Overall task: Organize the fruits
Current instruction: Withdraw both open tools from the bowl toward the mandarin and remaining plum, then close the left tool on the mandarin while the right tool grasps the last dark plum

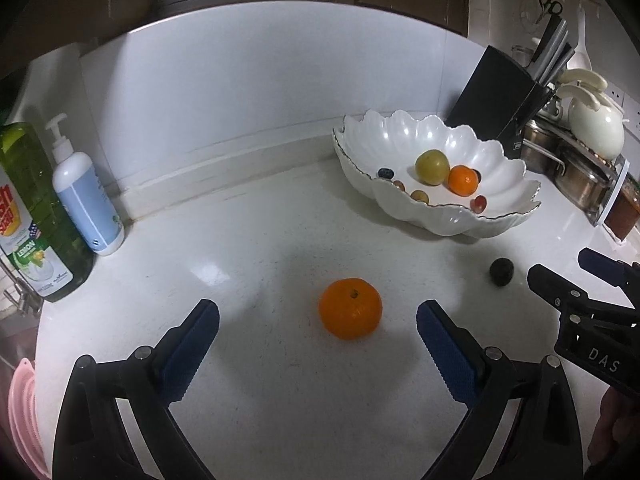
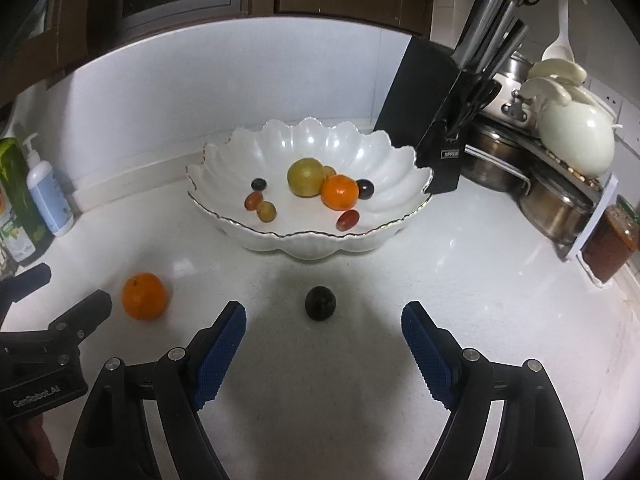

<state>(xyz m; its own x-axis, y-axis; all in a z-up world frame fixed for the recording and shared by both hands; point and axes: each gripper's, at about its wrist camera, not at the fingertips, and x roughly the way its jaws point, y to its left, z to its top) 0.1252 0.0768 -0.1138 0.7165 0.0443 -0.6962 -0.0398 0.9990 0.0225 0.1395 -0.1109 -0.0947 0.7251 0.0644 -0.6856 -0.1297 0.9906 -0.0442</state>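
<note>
The orange [image 1: 350,308] sits alone on the white counter [image 1: 280,240], just ahead of the left gripper [image 1: 318,320], whose blue-padded jaws stand wide apart and flank it on either side without touching it. In the right wrist view the same orange [image 2: 144,296] lies at about 9 o'clock from the right gripper [image 2: 322,324], which is likewise spread wide and holds nothing, with a dark round fruit [image 2: 320,303] on the counter at 12 o'clock just beyond its fingertips. Both grippers are held low and level, side by side, pointing toward the back wall. The scalloped white bowl [image 2: 248,148] stands further back at 12 o'clock from the right gripper and at about 2 o'clock from the left one; it holds a yellow-green fruit [image 2: 305,177], a second orange [image 2: 340,192] touching it, and several small grapes [image 2: 260,204]. The left gripper's body reads "GenRobot.AI" in the right view; the right gripper's shows "DAS" in the left view. At 10 o'clock from the left gripper a green bottle [image 1: 36,216] labelled "LEMON" stands beside a white pump bottle [image 1: 86,200]. A black knife block [image 2: 432,120] stands just right of the bowl, with steel pots [image 2: 556,208] and a cream kettle [image 2: 576,140] further right.
</note>
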